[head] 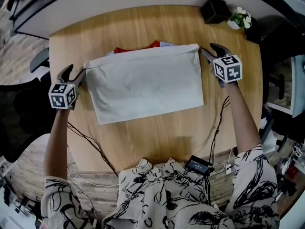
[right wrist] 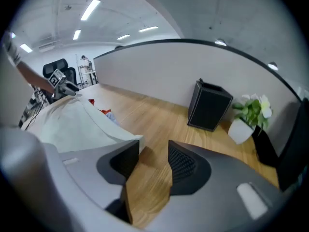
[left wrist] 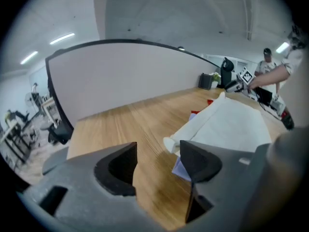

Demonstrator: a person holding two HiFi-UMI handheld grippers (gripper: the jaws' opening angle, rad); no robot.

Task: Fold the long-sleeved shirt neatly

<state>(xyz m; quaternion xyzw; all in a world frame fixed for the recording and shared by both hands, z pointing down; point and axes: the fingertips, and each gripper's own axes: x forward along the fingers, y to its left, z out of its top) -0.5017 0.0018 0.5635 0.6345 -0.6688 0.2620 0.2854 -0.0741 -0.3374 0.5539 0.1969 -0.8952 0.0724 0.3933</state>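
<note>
Head view: shirt (head: 147, 82) folded flat, long axis running left gripper (head: 74, 73) to right gripper (head: 212, 51), one at each far corner.
Left gripper view: jaws parted, empty; shirt corner just right.
Right gripper view: jaws parted, empty; shirt corner just left.

Wooden table (head: 157, 137) against a curved grey partition (left wrist: 120, 81); ceiling strip lights (right wrist: 91, 9); office chair (left wrist: 57, 133)

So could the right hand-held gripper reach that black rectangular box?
Probably yes: the right hand-held gripper is open and empty, with only bare wooden table between it and the black box.
</note>
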